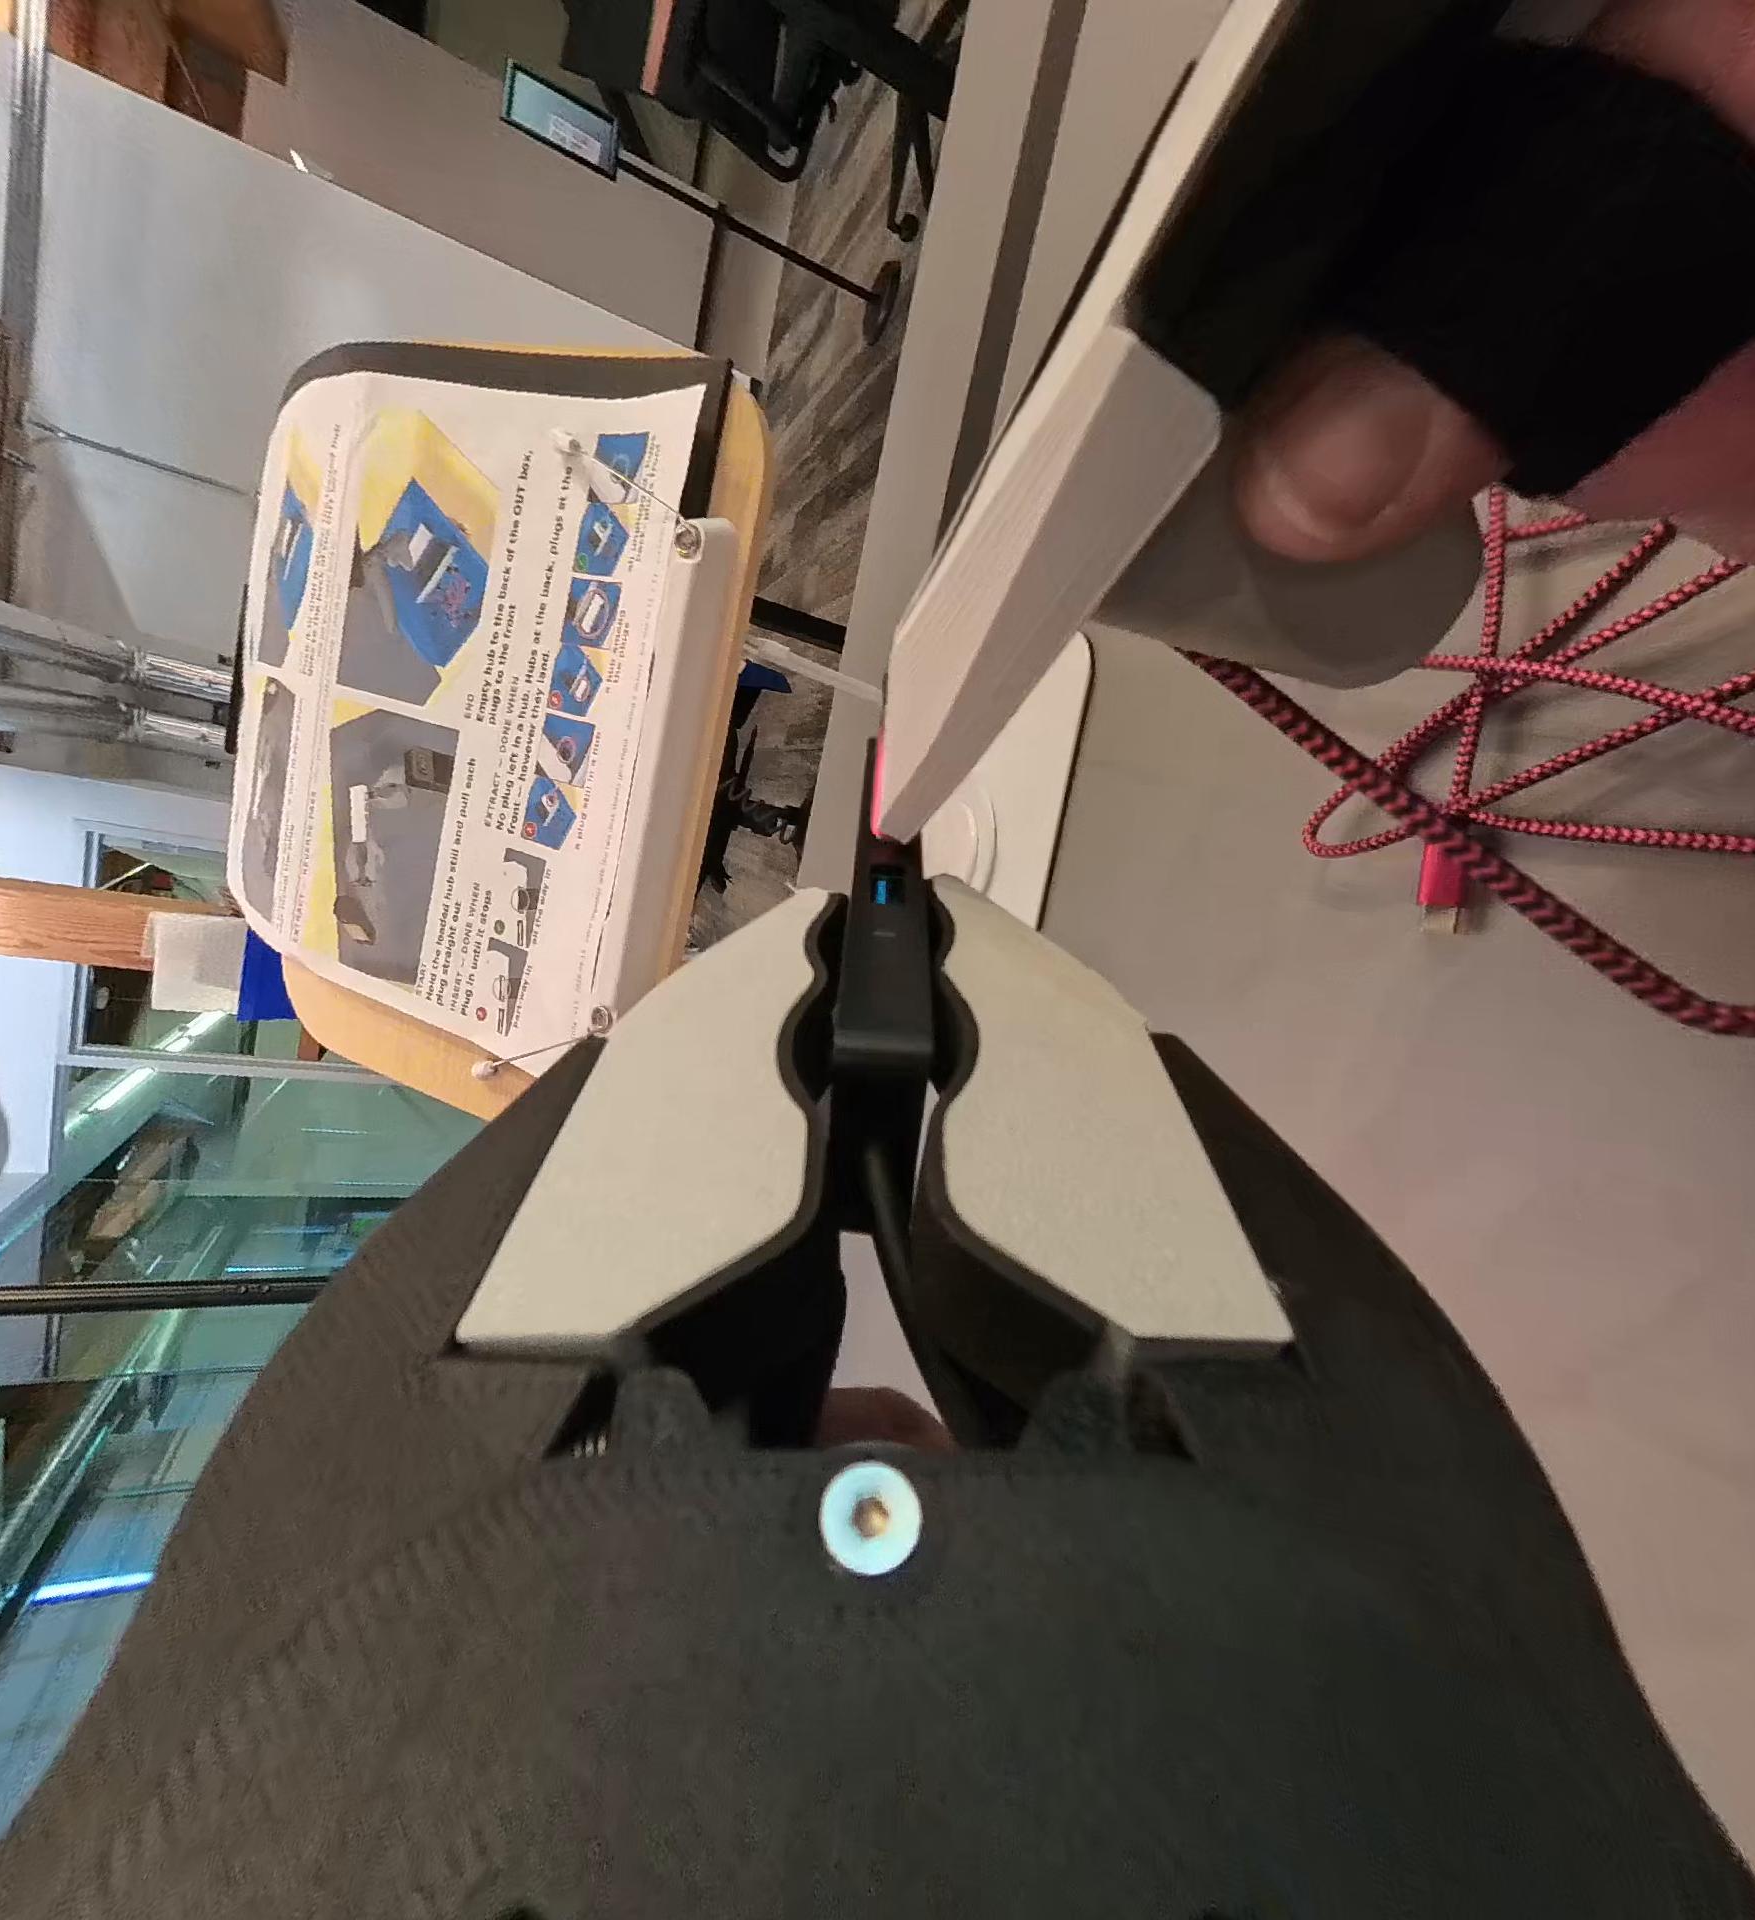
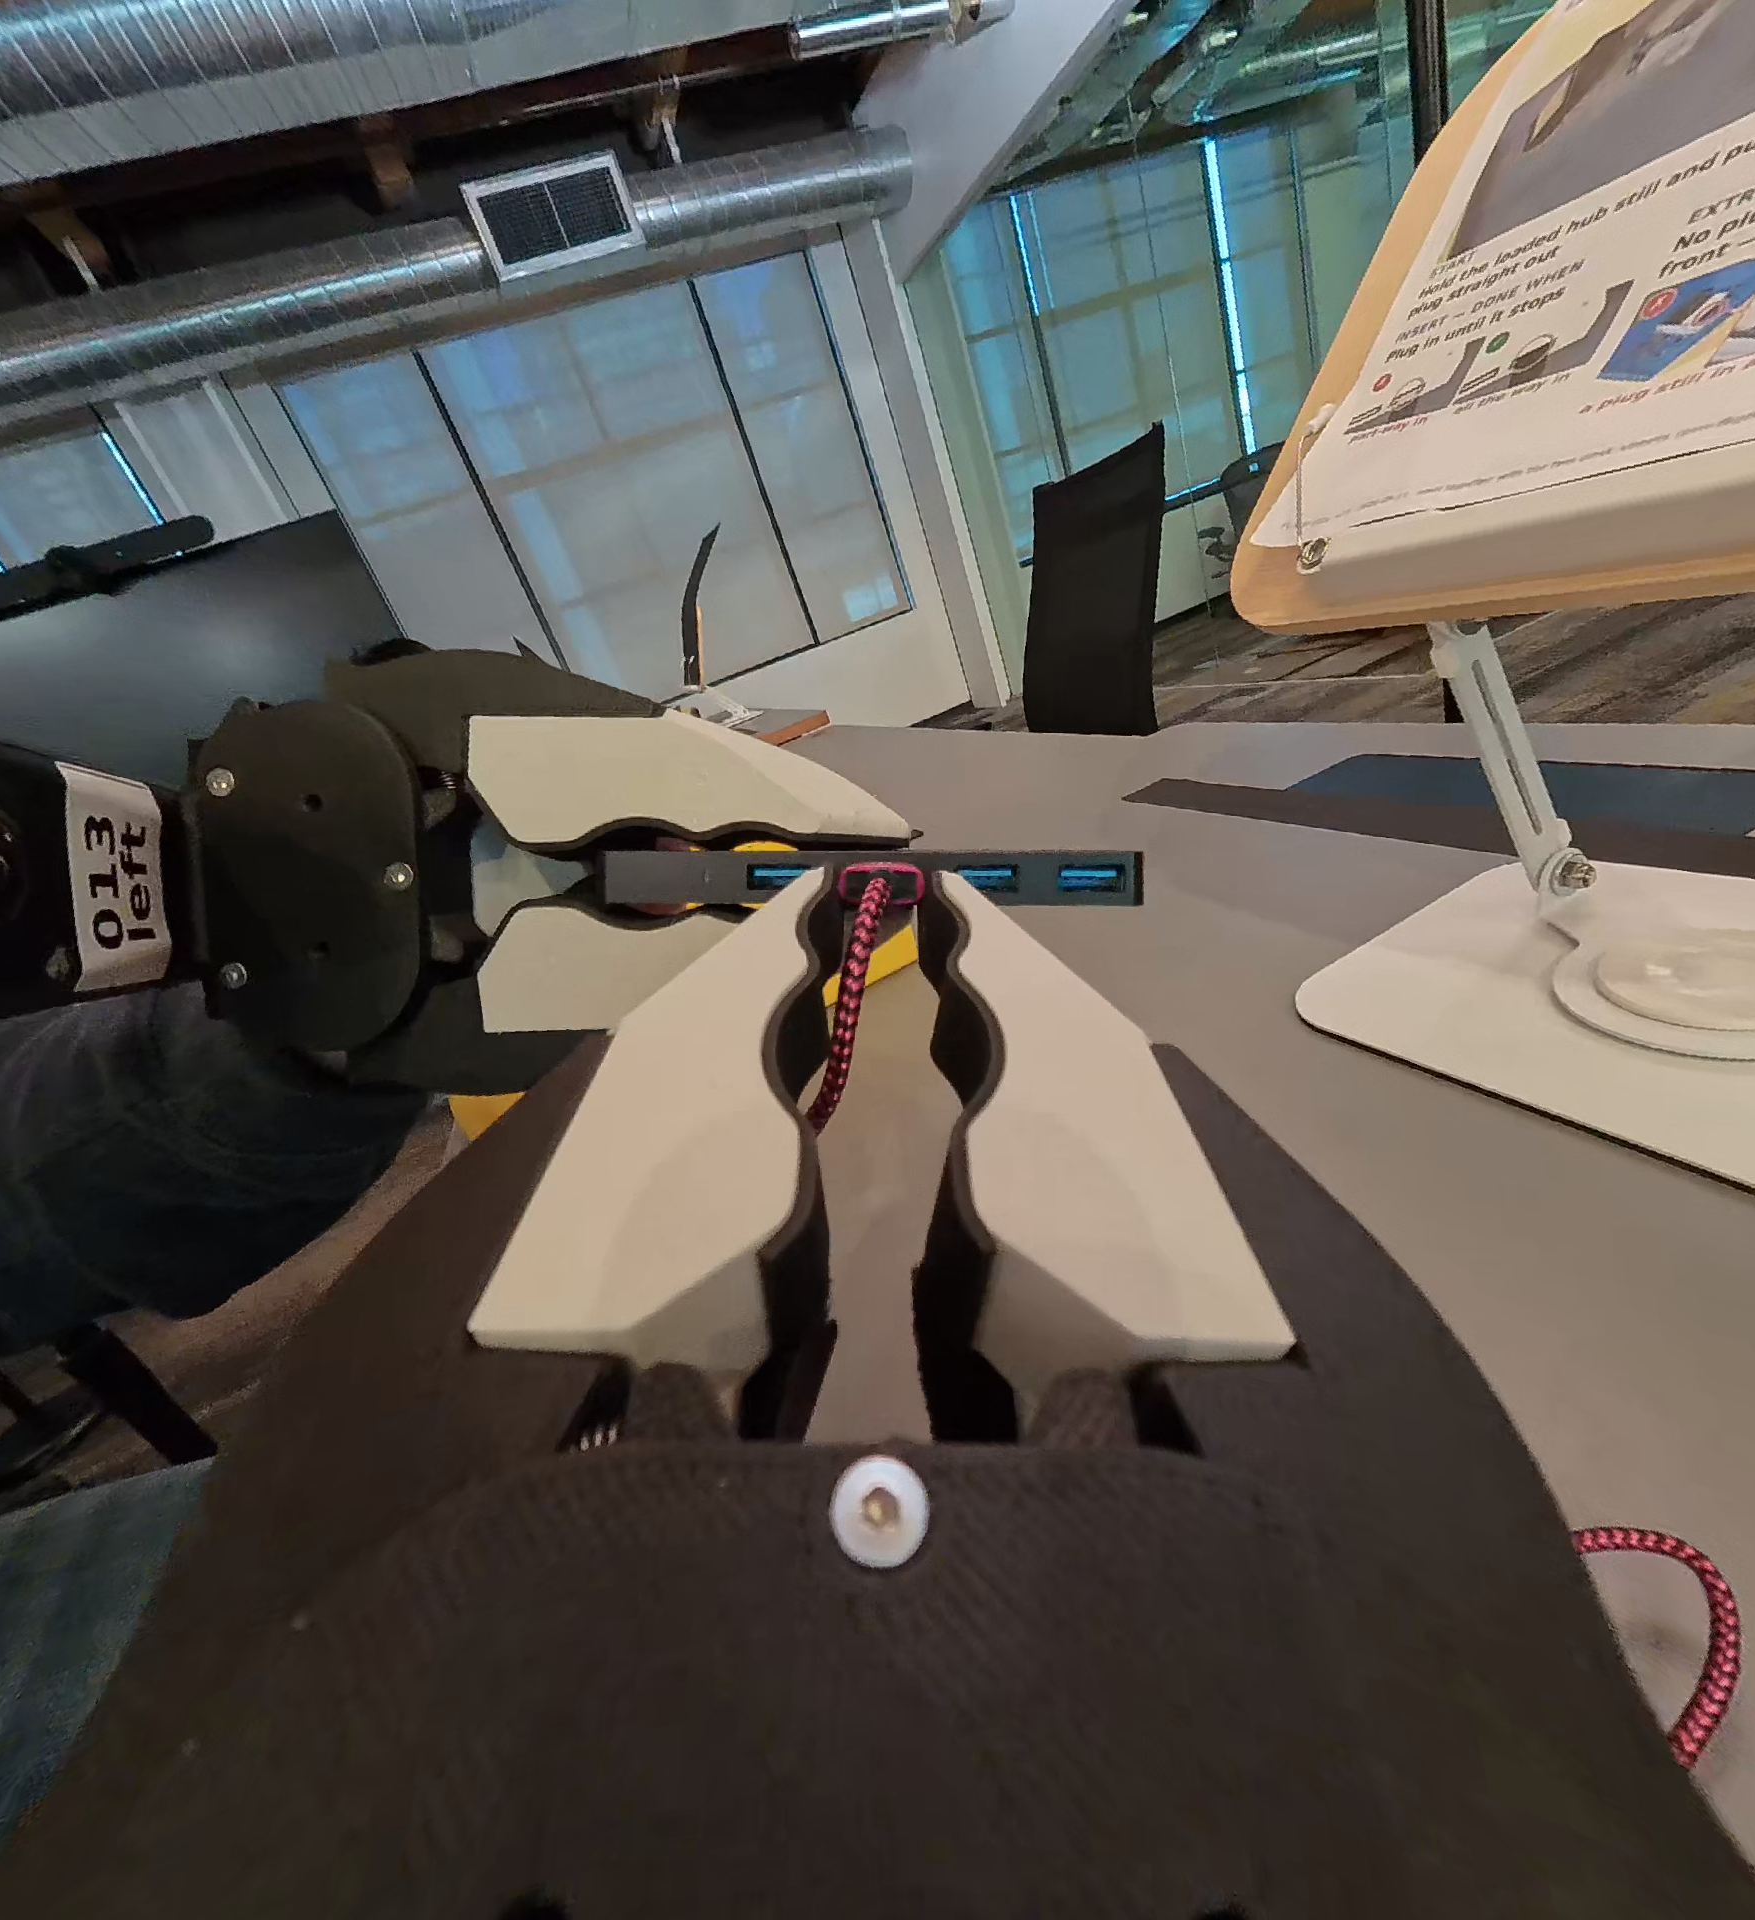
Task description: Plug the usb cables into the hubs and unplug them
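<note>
1. Your left gripper (image 2: 717, 873) holds one end of the hub (image 2: 1039, 879) above the table (image 2: 1372, 1299).
2. Your right gripper (image 2: 878, 894) holds a plug (image 2: 881, 883) at the hub's side.
3. The stand (image 2: 1496, 997) sits on the table, right of the hub.
4. More cable (image 1: 1538, 748) lies on the table.

A grey bench (image 2: 1268, 1091) carries a white stand (image 2: 1496, 997) whose tilted wooden board (image 2: 1299, 520) holds a printed sheet (image 2: 1631, 312). Behind it run glass partition walls (image 2: 644, 468) with pale blinds. Silver ventilation ducts (image 2: 333, 281) and a vent grille (image 2: 553, 213) hang under the exposed ceiling. A black chair (image 2: 1096, 582) stands on patterned carpet (image 2: 1320, 665).
</note>
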`<control>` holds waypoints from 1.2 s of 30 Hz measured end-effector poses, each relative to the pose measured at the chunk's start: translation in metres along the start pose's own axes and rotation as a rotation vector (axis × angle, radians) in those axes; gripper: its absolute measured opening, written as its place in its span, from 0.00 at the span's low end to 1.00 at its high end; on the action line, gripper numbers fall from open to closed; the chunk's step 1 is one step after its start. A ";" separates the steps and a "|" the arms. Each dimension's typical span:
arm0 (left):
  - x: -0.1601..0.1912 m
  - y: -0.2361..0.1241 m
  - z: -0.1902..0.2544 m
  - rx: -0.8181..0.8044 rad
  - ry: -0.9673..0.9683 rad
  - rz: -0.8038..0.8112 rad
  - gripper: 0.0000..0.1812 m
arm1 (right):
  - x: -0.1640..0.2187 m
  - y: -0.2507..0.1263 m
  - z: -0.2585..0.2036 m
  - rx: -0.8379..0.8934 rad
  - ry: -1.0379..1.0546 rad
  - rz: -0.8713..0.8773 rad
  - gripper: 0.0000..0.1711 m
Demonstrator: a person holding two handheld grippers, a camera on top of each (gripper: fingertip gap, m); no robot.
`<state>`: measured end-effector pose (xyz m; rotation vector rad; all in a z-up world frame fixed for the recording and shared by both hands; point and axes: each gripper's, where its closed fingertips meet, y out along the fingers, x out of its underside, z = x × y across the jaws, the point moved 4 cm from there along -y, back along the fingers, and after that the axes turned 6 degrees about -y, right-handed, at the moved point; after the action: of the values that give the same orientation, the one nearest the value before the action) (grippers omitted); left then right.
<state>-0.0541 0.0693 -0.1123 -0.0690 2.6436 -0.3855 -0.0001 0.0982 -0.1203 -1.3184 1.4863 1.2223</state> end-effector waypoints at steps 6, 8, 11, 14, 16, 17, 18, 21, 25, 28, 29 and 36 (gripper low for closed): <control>0.005 0.001 0.005 0.021 -0.026 0.013 0.07 | 0.006 -0.001 0.000 0.030 0.007 -0.013 0.07; 0.008 0.002 0.009 0.040 -0.032 0.010 0.07 | 0.009 0.000 -0.001 0.035 -0.034 -0.065 0.07; 0.011 0.000 0.011 0.054 -0.077 0.030 0.07 | 0.010 0.000 -0.002 0.008 -0.077 -0.126 0.07; 0.014 0.002 0.013 0.045 -0.113 0.034 0.07 | 0.012 0.002 0.000 0.021 -0.036 -0.129 0.07; 0.016 0.004 0.014 0.056 -0.130 0.021 0.07 | 0.014 0.003 0.001 0.055 -0.012 -0.128 0.07; 0.018 0.006 0.016 0.064 -0.130 0.010 0.07 | 0.016 0.003 0.001 0.088 -0.021 -0.148 0.07; 0.021 0.008 0.017 0.077 -0.146 -0.002 0.07 | 0.018 0.005 0.002 0.130 -0.039 -0.171 0.07; 0.025 0.014 0.015 0.077 -0.170 0.001 0.07 | 0.018 0.009 0.006 0.159 -0.020 -0.185 0.07; 0.023 0.015 0.016 0.067 -0.171 0.035 0.07 | 0.015 0.007 0.008 0.134 0.009 -0.170 0.07; 0.025 0.019 0.021 0.062 -0.119 0.001 0.06 | 0.017 0.007 0.007 0.225 -0.167 -0.303 0.07; 0.026 0.020 0.024 0.052 -0.088 -0.007 0.06 | 0.017 0.007 0.006 0.248 -0.233 -0.366 0.07; 0.065 0.026 0.017 0.047 -0.113 -0.150 0.06 | -0.017 -0.016 0.018 0.156 0.076 -0.043 0.07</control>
<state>-0.1036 0.0827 -0.1628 -0.2679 2.5240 -0.4787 0.0178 0.1201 -0.1103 -1.2977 1.5651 1.0176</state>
